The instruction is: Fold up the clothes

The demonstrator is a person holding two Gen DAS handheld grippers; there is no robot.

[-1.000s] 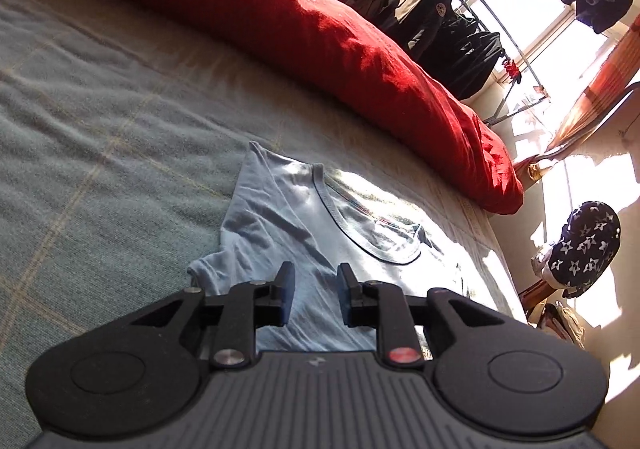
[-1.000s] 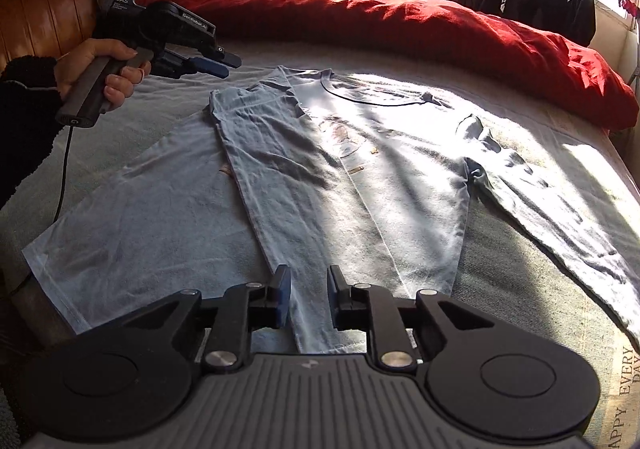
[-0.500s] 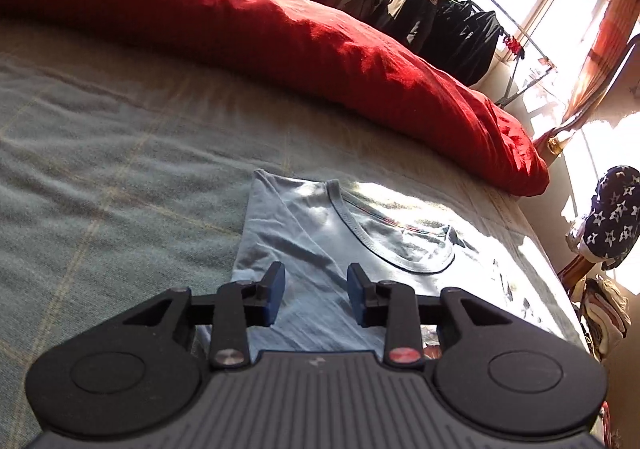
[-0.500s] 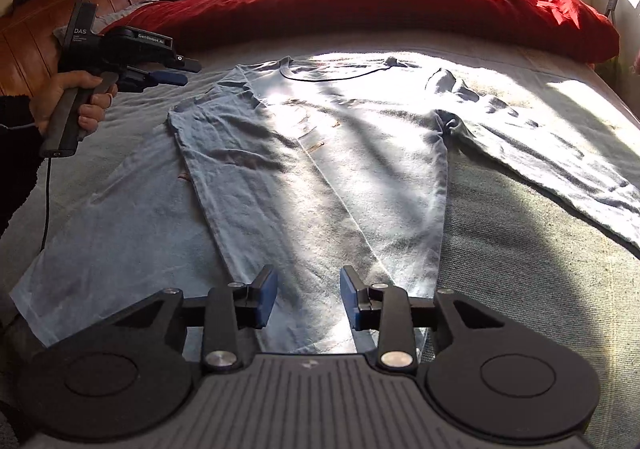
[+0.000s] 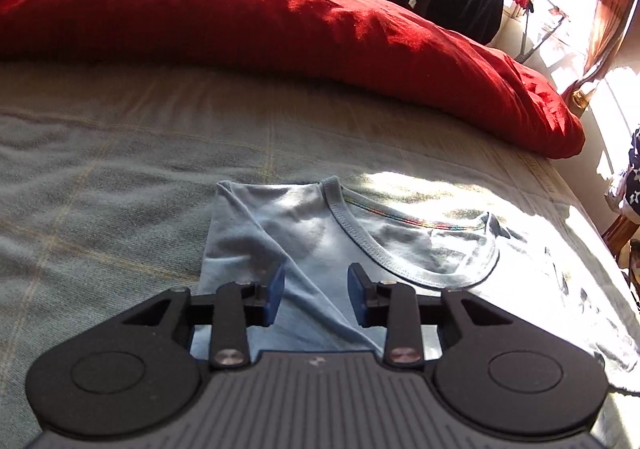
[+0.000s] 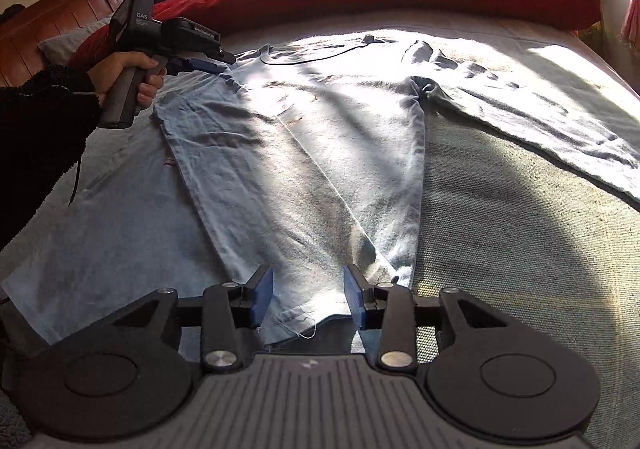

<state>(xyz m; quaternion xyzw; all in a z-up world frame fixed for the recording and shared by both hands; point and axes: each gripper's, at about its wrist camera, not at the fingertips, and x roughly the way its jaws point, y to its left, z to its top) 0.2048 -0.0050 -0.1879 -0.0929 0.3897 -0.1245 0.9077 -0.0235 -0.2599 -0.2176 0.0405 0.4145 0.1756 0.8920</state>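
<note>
left gripper (image 5: 316, 295): jaws just been opening, hovering over the shirt (image 5: 304, 233) shoulder, gripping nothing
right gripper (image 6: 308, 299): jaws widening, empty, shirt hem lying just below

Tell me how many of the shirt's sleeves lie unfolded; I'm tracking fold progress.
1: the sleeve lies stretched out on the bed, right of the shirt. The other side is already folded over the body, its sleeve not clearly visible.

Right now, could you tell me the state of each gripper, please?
Left gripper: open, jaws just widened, over the shirt shoulder.
Right gripper: open, jaws just widened, over the hem.
</note>
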